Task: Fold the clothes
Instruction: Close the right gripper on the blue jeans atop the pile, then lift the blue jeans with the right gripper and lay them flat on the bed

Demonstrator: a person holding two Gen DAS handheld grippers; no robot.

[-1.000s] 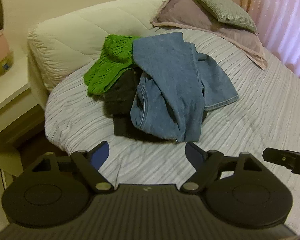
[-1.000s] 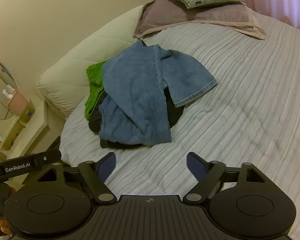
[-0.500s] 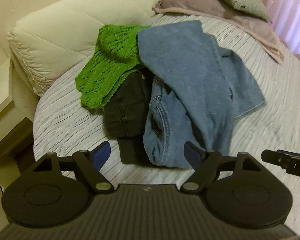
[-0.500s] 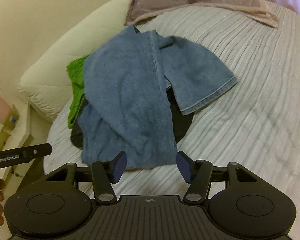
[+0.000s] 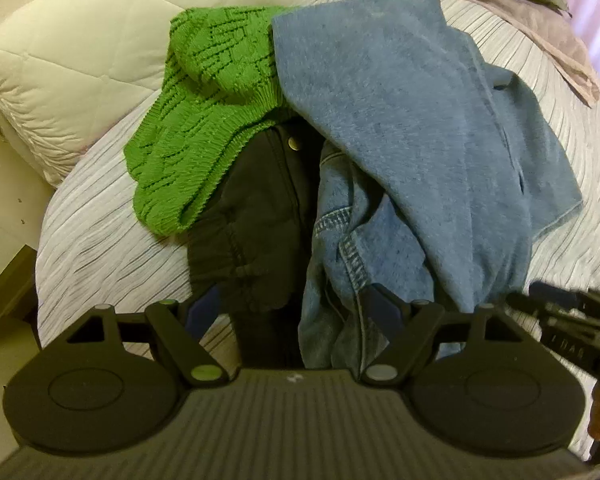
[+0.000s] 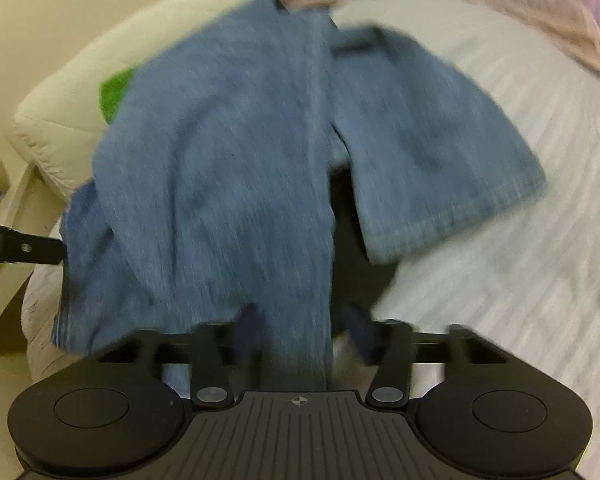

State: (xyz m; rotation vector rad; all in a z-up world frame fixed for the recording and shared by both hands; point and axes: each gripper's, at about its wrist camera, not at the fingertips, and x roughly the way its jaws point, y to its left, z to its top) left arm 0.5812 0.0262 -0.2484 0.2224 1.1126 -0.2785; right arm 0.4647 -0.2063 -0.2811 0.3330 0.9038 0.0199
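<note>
While closing, R fingers round jeans.

**Jaws narrowing around the denim**

My right gripper sits low over the blue jeans, its jaws closing with a fold of the denim running down between them; the blur keeps me from telling whether the pads press on it yet. A dark garment shows under the jeans, and a scrap of green knit peeks out at the far left. All of it lies on the striped bedspread. The other gripper's tip pokes in from the left edge.
</note>
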